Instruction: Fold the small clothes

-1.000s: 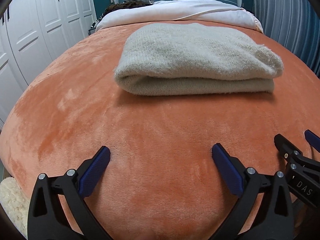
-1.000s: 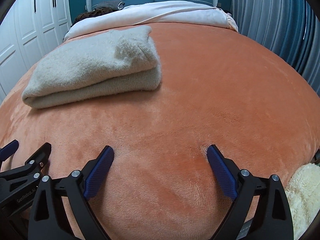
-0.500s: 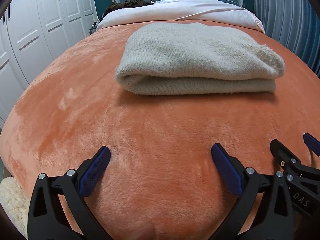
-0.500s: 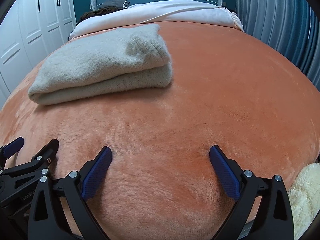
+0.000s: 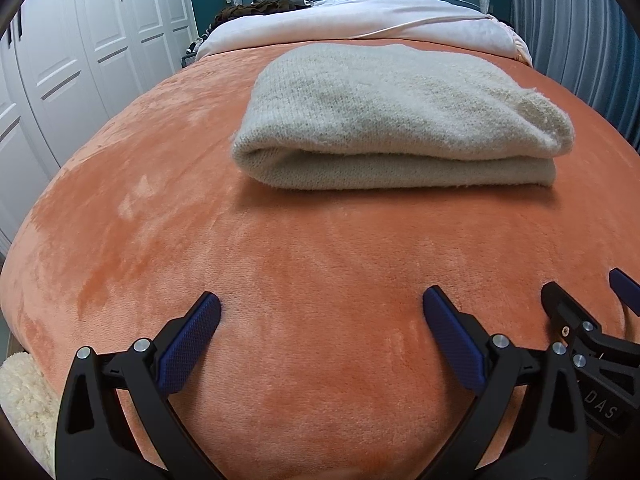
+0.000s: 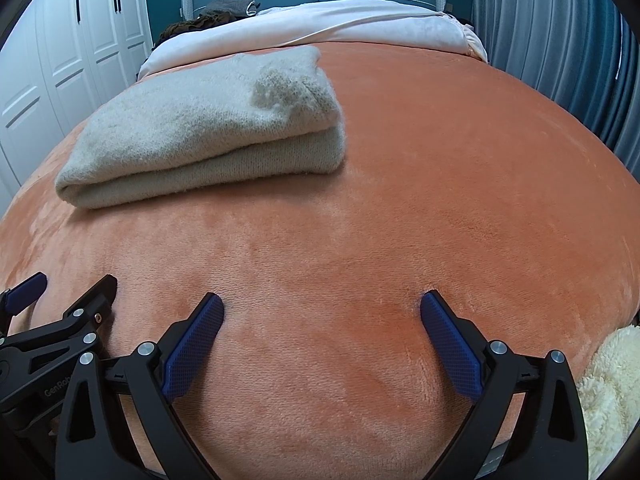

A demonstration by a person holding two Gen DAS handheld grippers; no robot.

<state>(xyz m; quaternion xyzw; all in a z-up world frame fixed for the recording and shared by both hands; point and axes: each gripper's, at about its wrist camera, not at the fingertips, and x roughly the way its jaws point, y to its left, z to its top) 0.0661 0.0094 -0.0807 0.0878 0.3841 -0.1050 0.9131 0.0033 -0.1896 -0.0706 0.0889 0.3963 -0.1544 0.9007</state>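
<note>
Orange blanket [image 5: 168, 184] covers the bed, where your folded beige sweater [image 5: 400, 120] lies at 12 o'clock, apparently finished, while your left gripper [image 5: 320, 312] and right gripper [image 6: 320, 312] sit back, jaws spread, empty.

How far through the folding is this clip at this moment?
Done: the beige knit sweater lies folded into a neat stack on the orange blanket. In hand: nothing; the left gripper and right gripper are open, short of it. Left: no unfolded garment shows.
</note>
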